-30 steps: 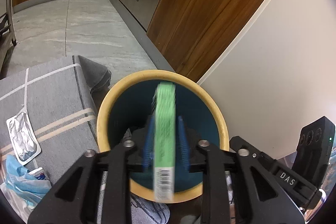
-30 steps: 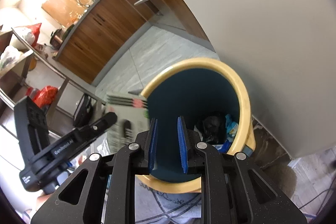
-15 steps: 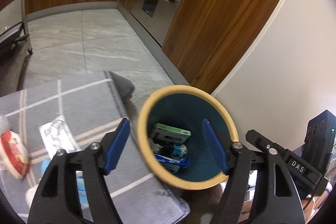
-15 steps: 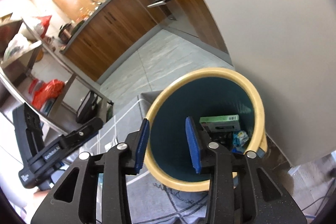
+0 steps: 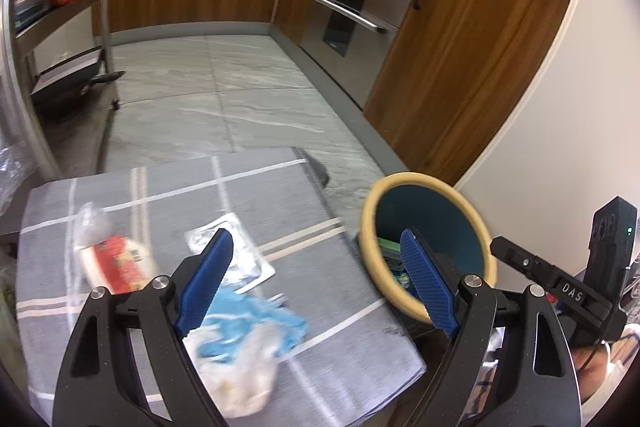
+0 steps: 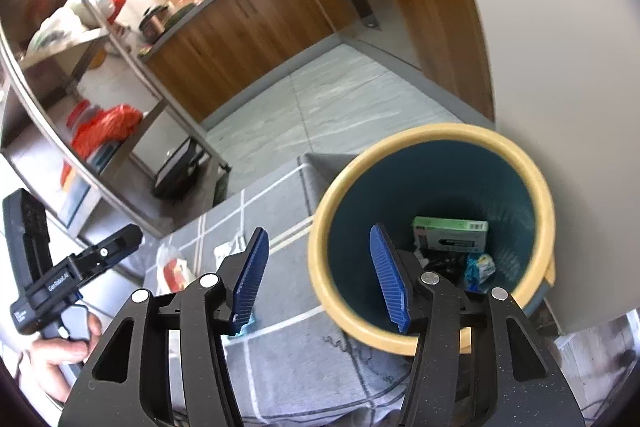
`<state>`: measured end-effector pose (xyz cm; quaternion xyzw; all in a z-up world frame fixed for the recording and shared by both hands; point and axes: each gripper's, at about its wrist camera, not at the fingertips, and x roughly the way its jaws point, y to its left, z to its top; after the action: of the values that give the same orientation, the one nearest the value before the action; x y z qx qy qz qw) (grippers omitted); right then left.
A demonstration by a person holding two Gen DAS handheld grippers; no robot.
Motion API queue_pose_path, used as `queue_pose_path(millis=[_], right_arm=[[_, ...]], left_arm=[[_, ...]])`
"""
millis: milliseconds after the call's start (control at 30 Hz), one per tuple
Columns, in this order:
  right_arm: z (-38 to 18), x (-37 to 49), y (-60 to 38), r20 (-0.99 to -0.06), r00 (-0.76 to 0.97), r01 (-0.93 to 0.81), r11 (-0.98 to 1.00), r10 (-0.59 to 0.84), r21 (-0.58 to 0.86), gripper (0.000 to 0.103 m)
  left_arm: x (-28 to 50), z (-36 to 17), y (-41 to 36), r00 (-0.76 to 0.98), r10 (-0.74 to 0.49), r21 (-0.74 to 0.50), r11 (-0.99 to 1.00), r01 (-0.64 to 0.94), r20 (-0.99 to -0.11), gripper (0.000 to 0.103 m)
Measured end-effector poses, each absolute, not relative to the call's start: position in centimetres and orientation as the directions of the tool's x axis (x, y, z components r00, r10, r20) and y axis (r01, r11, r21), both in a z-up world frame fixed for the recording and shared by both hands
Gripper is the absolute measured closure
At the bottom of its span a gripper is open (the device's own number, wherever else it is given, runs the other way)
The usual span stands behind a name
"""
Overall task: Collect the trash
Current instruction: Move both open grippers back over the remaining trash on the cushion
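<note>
Hovering above the grey checked surface (image 5: 256, 195), the left hand-held gripper (image 5: 316, 283) has its blue pads spread wide and holds nothing. Beneath it lie a crumpled blue-and-white wrapper (image 5: 248, 343), a foil blister pack (image 5: 236, 251) and a red packet (image 5: 120, 263). The right hand-held gripper (image 6: 320, 275), likewise spread and empty, straddles the near rim of the yellow-rimmed bin (image 6: 520, 163), where a green box (image 6: 450, 233) rests inside.

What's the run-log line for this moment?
left gripper: open, empty | right gripper: open, empty | green box: in bin | left on cloth: blue wrapper, foil pack, red packet
</note>
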<state>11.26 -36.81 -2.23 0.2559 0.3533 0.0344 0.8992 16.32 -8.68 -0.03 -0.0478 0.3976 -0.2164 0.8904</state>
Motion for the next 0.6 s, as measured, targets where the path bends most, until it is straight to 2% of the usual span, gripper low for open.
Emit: queue_pose_path(millis=[367,600], right_arm=[[-2.3,12.0,-32.0,-0.640,0.711,0.019,0.903,0.290,0.430,0.042],[-2.8,12.3,-29.2,-0.666,0.678,-0.031,0.917,0.311,0.397,0.042]], left_arm=[[15.2,-1.5,-1.3,0.615,-0.334,-0.250,0.942,0.222,-0.714,0.019],[14.4,-4.2,0.7,0.573,-0.299,-0.234,0.954,0.185,-0.764,0.019]])
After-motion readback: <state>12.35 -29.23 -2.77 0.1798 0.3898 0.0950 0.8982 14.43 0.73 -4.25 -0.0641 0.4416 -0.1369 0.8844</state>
